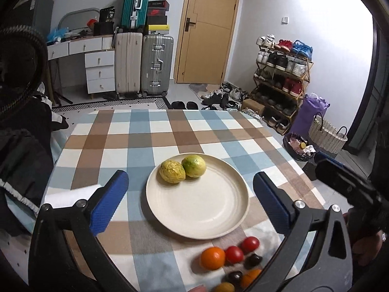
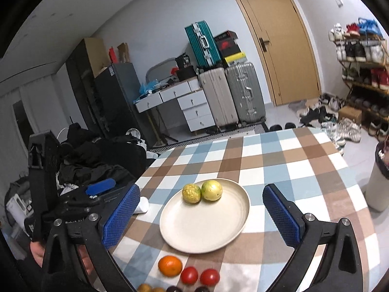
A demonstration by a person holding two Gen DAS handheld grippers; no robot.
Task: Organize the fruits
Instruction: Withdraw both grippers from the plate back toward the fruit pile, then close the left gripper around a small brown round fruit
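- The left gripper (image 1: 190,196) has its blue-padded fingers spread wide with nothing between them and nothing touched; it hangs above the checked tablecloth (image 1: 136,131), with the plate seen in the gap between the fingers.
- The right gripper (image 2: 201,213) is likewise wide apart and empty, held over the near part of the table, its fingers framing the same plate.
- The cream plate (image 1: 206,209) lies flat on the cloth, between and beyond both pairs of fingers.
- Two yellow-green fruits (image 1: 172,171) sit on the plate's far rim side, touching each other.
- Nearer the person, off the plate, an orange (image 2: 170,265) lies just beside two red tomatoes (image 2: 189,275).
- Further small fruits, dark and orange-yellow (image 1: 234,276), cluster at the near table edge, partly cut off.
- Suitcases (image 1: 143,63) and a door (image 1: 206,29) stand well behind.
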